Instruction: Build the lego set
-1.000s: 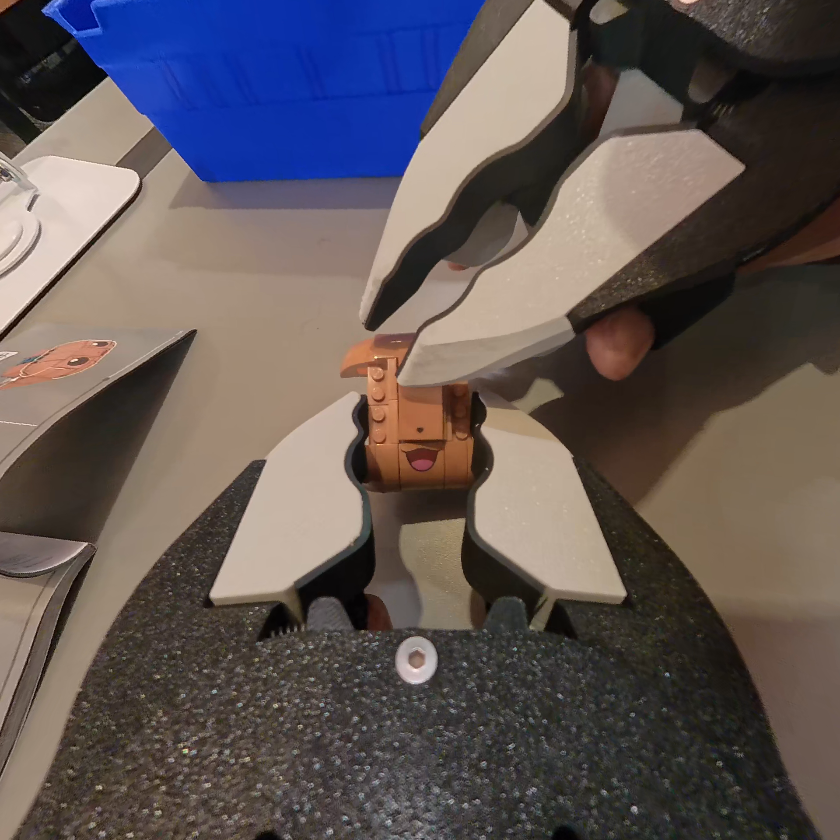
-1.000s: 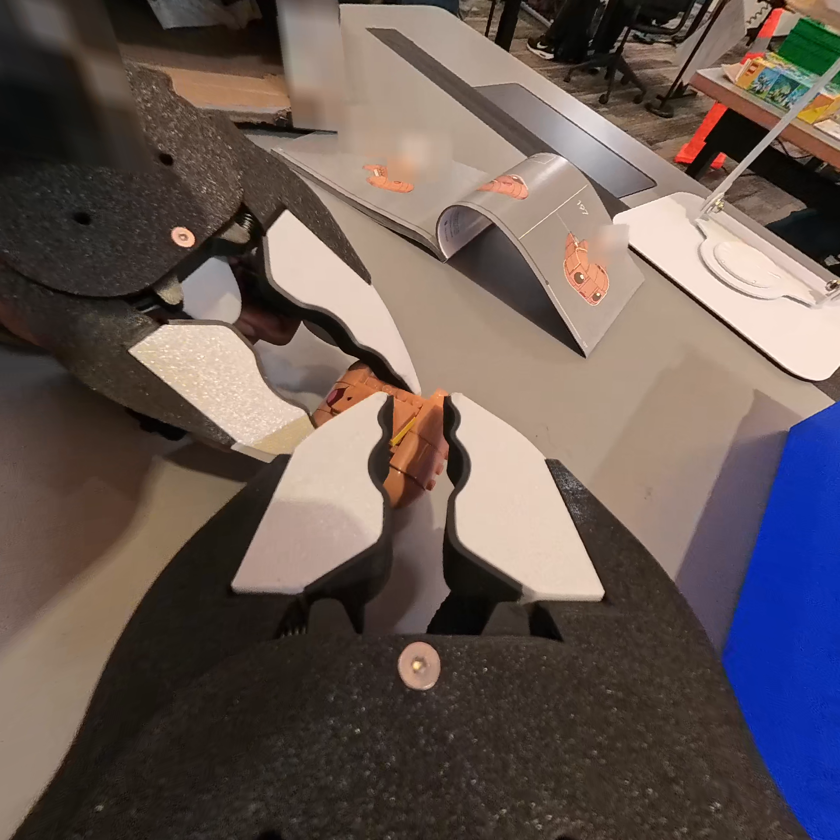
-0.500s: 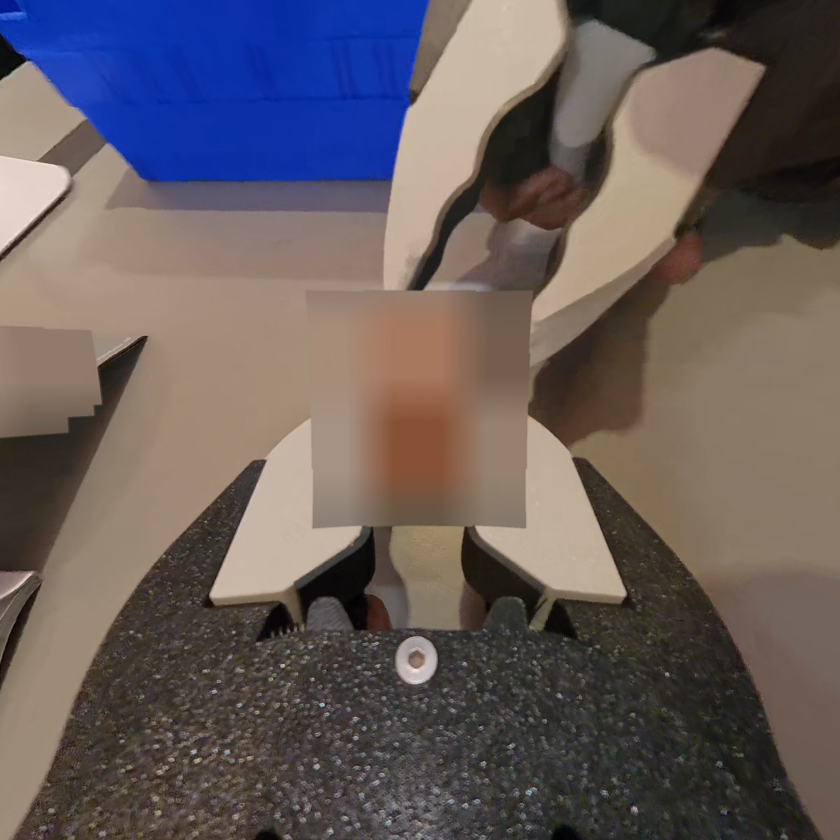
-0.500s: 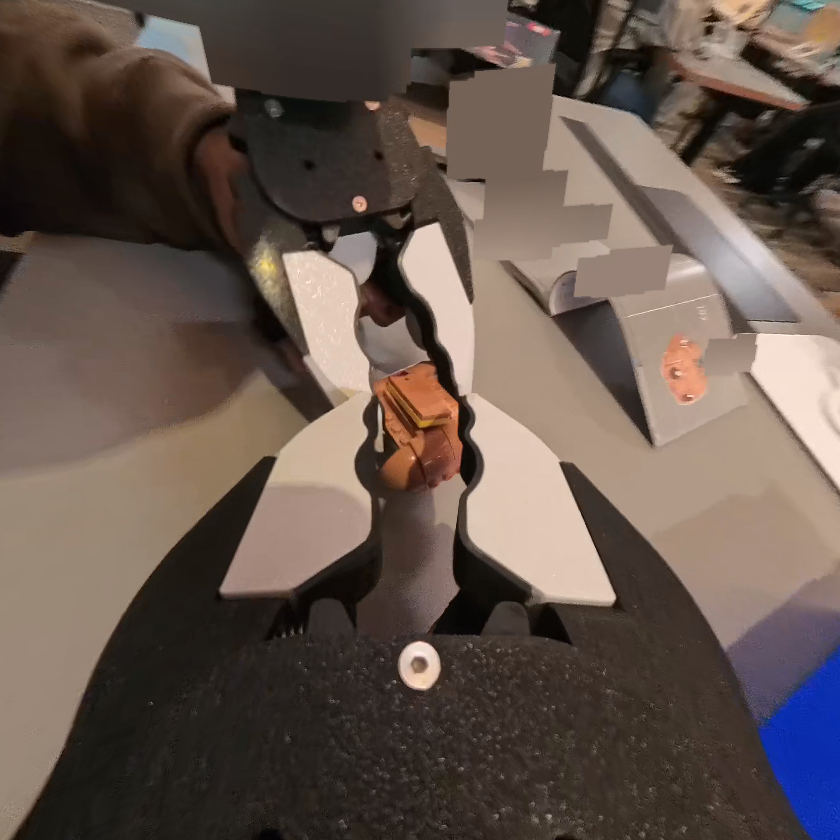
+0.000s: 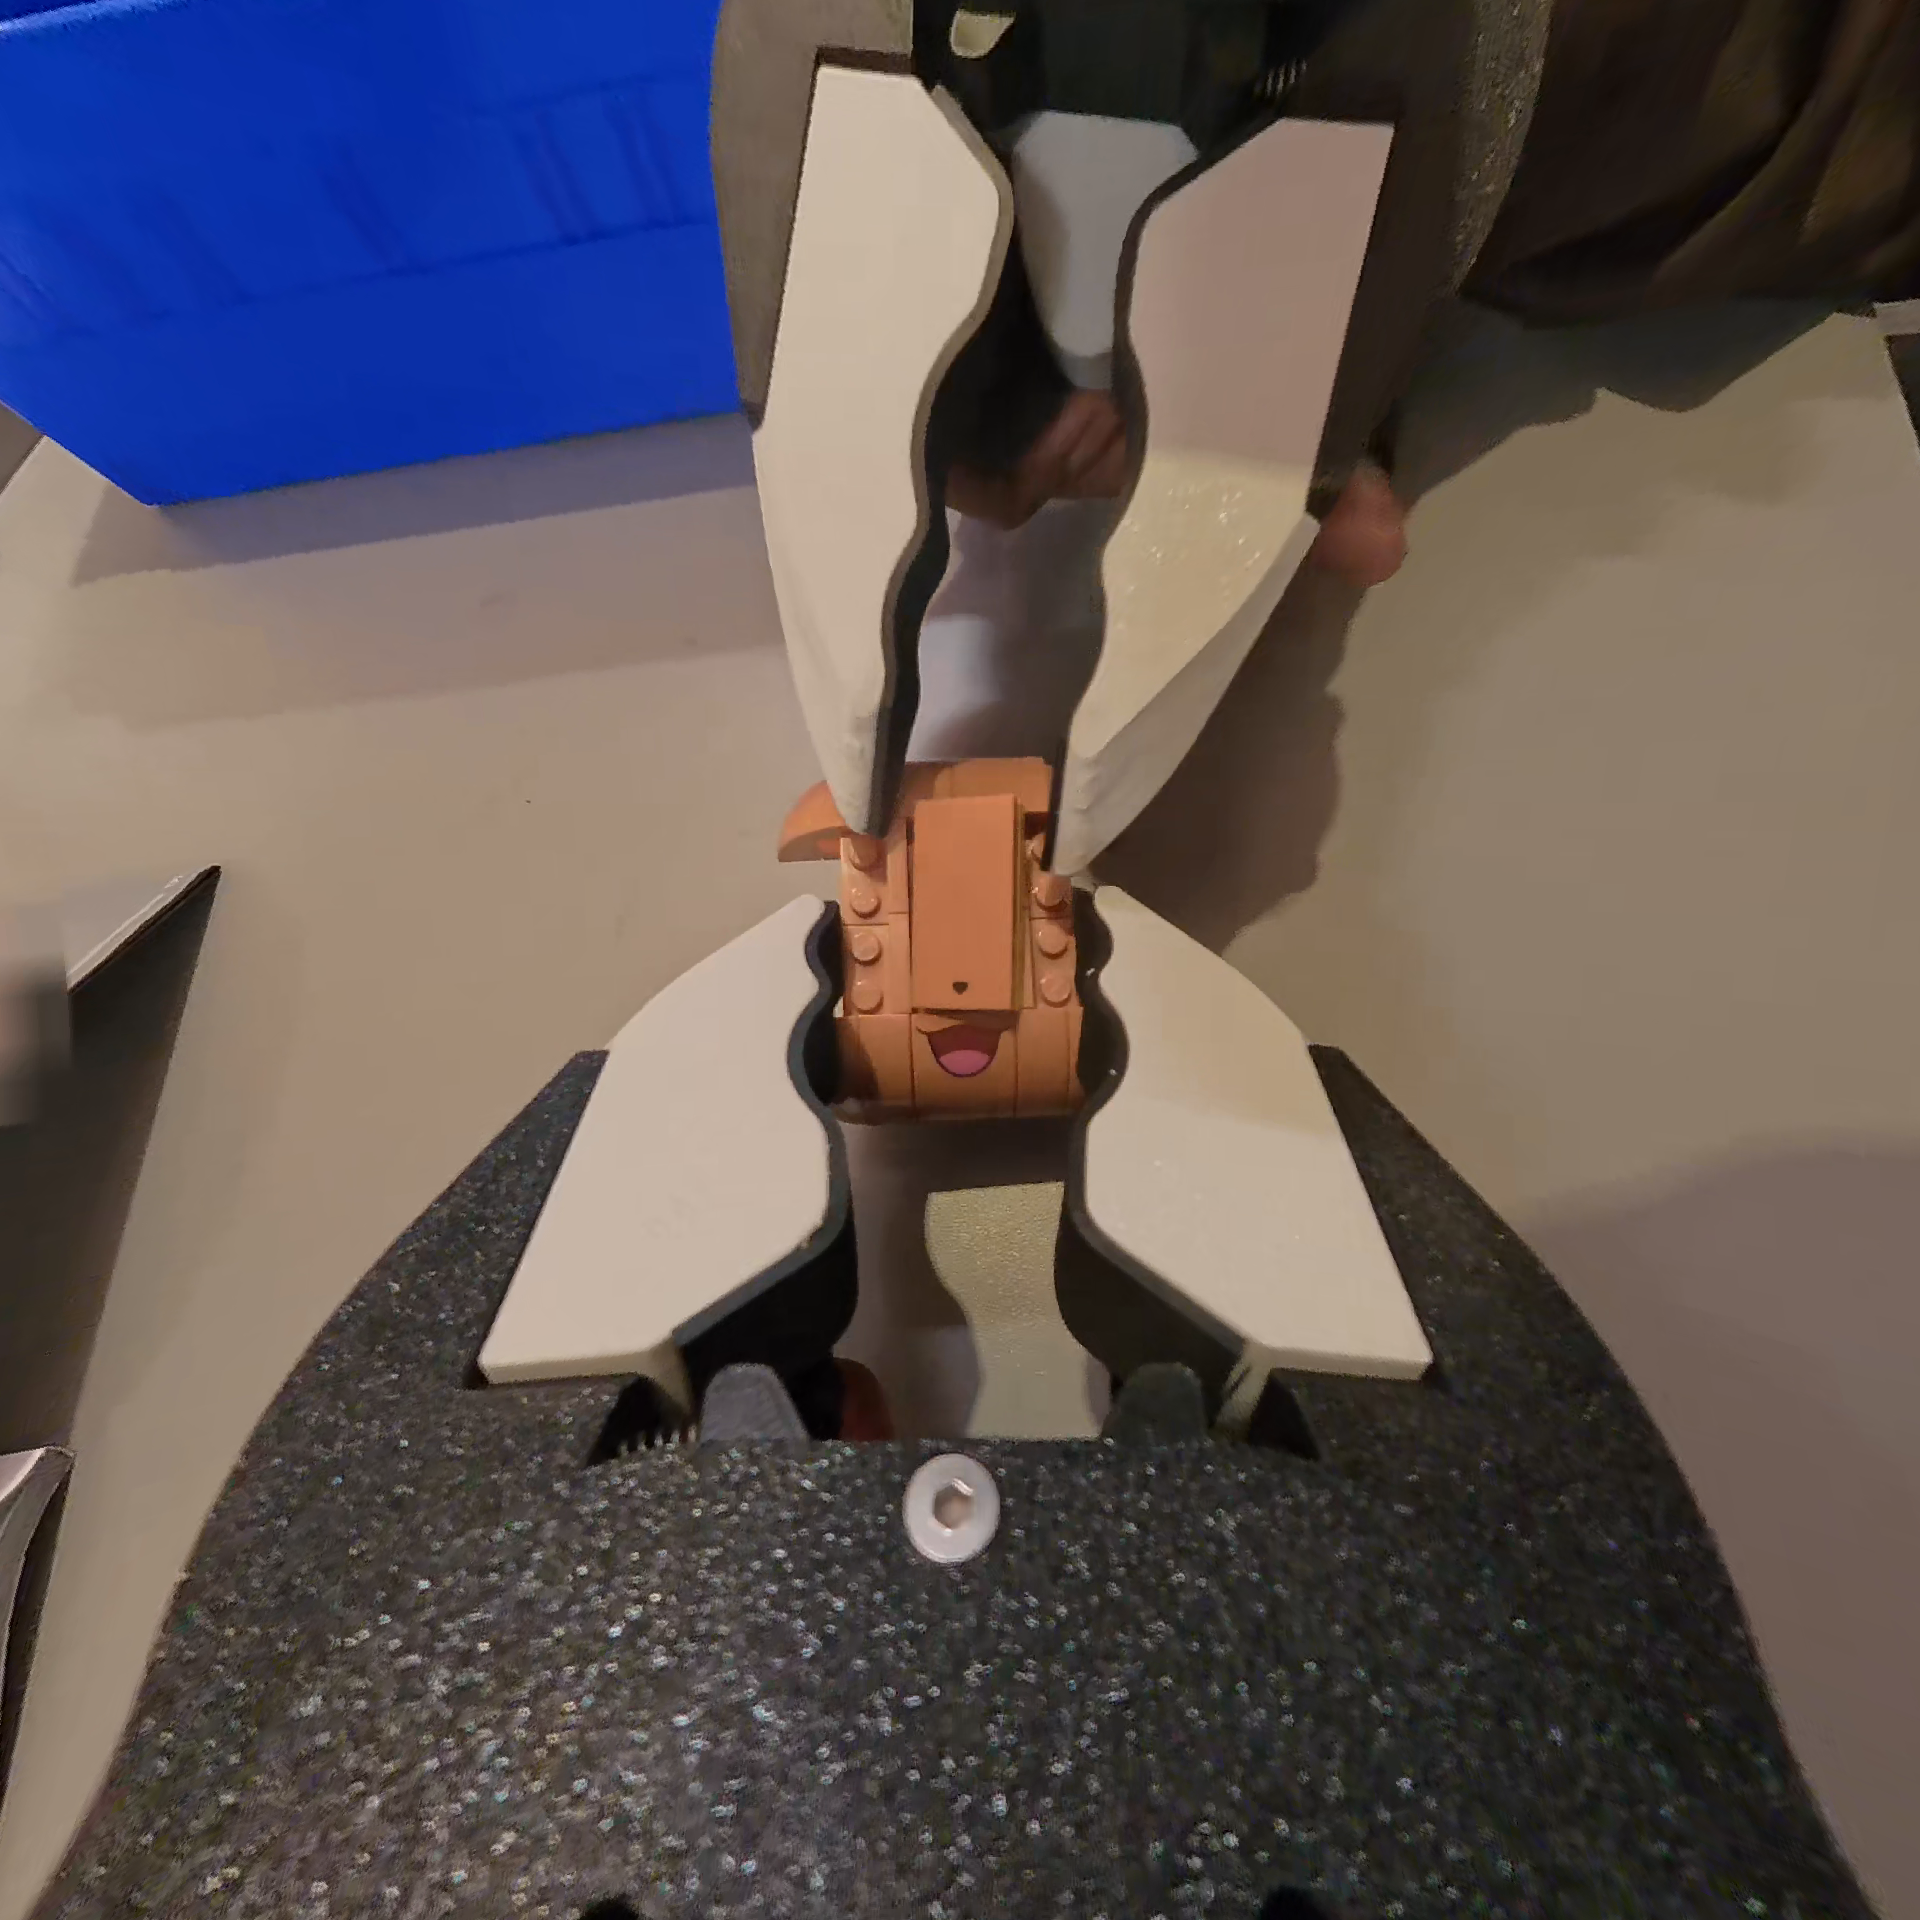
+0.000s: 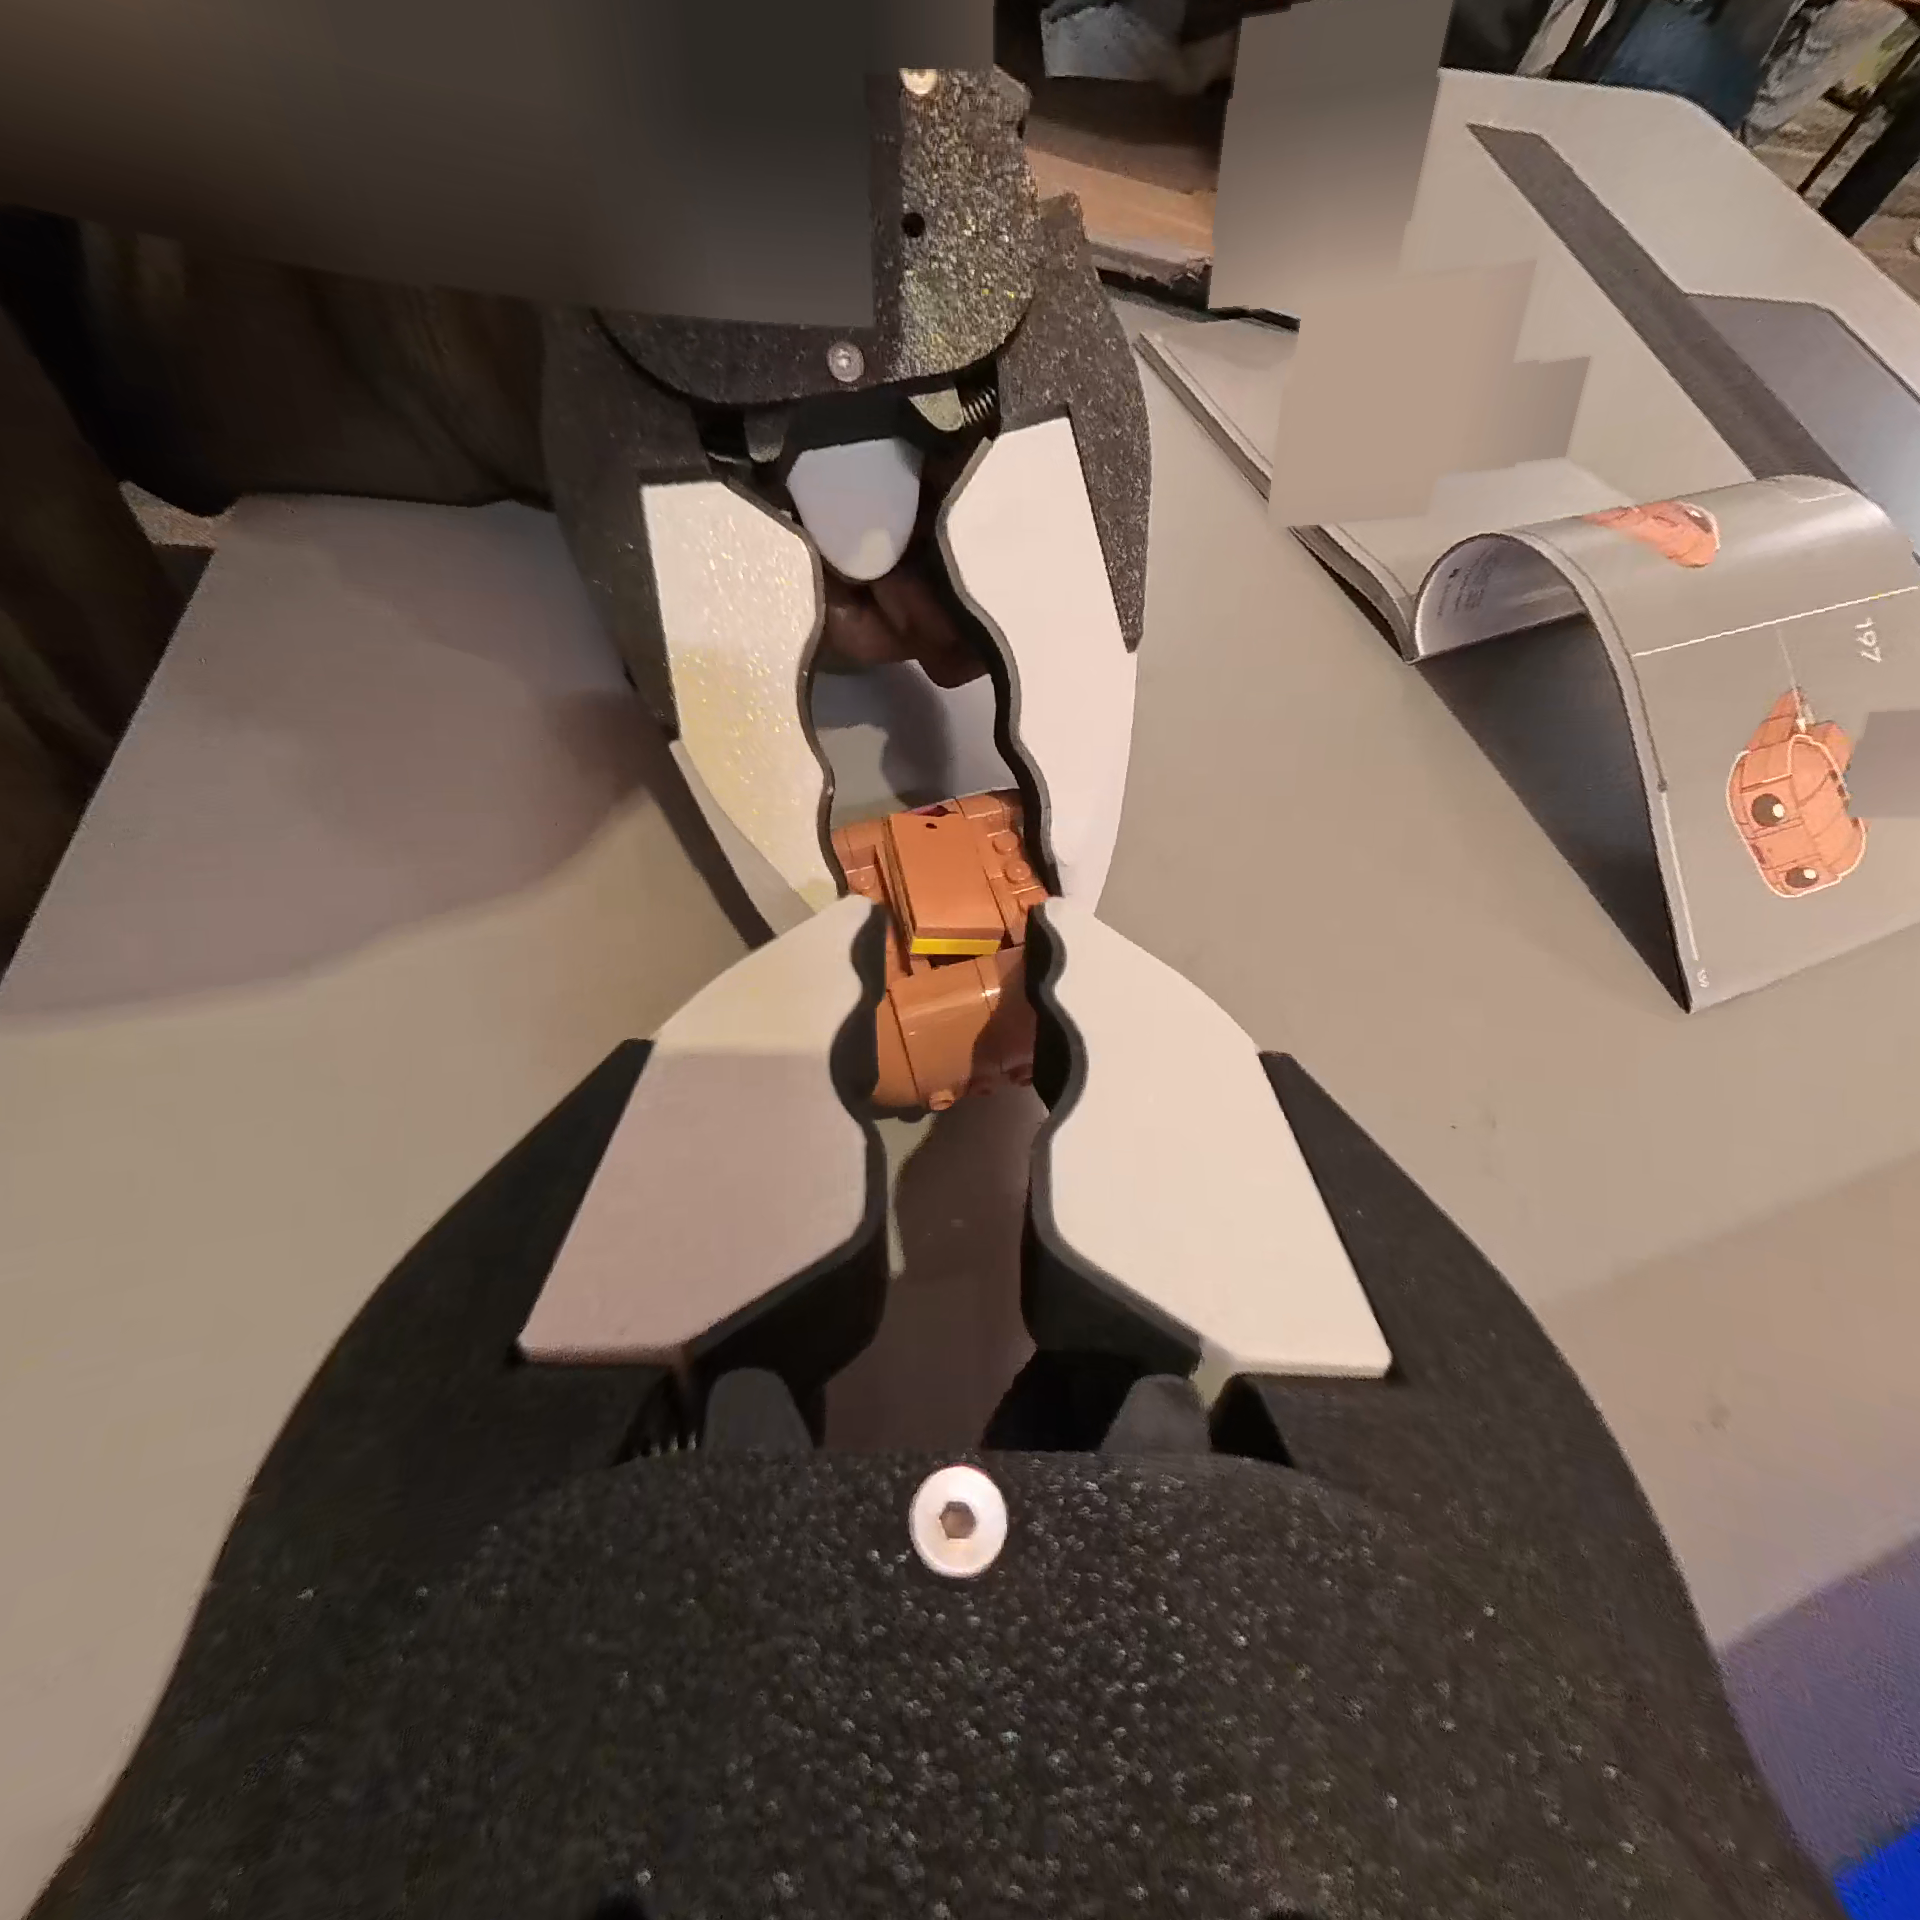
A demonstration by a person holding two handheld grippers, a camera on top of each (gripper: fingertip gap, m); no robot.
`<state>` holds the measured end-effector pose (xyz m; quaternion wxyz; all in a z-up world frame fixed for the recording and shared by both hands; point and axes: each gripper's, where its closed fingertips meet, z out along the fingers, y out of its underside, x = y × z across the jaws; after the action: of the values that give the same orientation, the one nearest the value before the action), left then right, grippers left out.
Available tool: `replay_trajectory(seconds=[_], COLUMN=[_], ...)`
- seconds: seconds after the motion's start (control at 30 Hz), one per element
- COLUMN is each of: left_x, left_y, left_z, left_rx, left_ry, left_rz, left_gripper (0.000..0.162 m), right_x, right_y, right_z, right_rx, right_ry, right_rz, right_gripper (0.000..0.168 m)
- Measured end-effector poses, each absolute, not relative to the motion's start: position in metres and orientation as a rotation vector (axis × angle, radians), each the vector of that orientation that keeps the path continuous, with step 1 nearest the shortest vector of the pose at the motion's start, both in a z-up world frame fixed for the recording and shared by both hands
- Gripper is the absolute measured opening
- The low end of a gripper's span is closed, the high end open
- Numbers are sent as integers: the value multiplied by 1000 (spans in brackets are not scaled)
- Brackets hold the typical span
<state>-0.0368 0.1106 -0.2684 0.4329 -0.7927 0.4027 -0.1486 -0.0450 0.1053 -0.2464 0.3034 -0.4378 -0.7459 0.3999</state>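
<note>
Model: a small tan-orange brick build [image 5: 956, 987] with a printed smiling mouth, held clear above the table [image 5: 416, 779] between the two grippers.
Left gripper: [image 5: 956, 997] pinching the model's mouth end from both sides — fingers closed onto its flanks.
Right gripper: [image 6: 951, 997] pinching the opposite end, the rounded part; in its own view the finger faces press that end from both sides.
Key relation: the model's long axis runs straight from one gripper to the other, so the two grips sit at opposite ends, tips nearly meeting over the middle.
Top face: a smooth tan tile runs along the axis with studs on either side; a thin yellow edge shows under the tile in the right wrist view.
Step, as I judge it: pressing or steadying the two halves together along that axis — a squeeze in line with it looks safest.
Risk: twisting could pop the halves apart.
Nearby: open booklet [image 6: 1662, 727], blue bin [image 5: 343, 229].
</note>
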Motion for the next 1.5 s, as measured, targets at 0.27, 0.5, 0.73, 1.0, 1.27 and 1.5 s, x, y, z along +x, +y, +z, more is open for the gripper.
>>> replay_trajectory(seconds=[0.27, 0.5, 0.73, 1.0, 1.27, 1.5], left_x=[-37, -33, -31, -31, -30, -27], left_y=[110, 105, 102, 102, 101, 99], left_z=[-273, -277, -279, -280, -283, -285], left_rx=[-1994, -2009, -2030, -2043, -2062, -2065], left_ry=[1015, 1047, 1043, 1048, 1049, 1068], left_rz=[-373, -401, -452, -457, -459, -466], left_gripper=[43, 43, 43, 43, 43, 43], right_x=[-44, -39, -37, -36, -35, -31], right_y=[107, 103, 100, 102, 103, 102], right_z=[-248, -246, -251, -251, -254, -260], right_rx=[-1156, -1093, -986, -972, -986, -1019], right_ry=[-1987, -2050, -2124, -2157, -2197, -2258], right_rz=[1039, 980, 800, 701, 608, 566], right_gripper=[18, 17, 17, 17, 17, 17])
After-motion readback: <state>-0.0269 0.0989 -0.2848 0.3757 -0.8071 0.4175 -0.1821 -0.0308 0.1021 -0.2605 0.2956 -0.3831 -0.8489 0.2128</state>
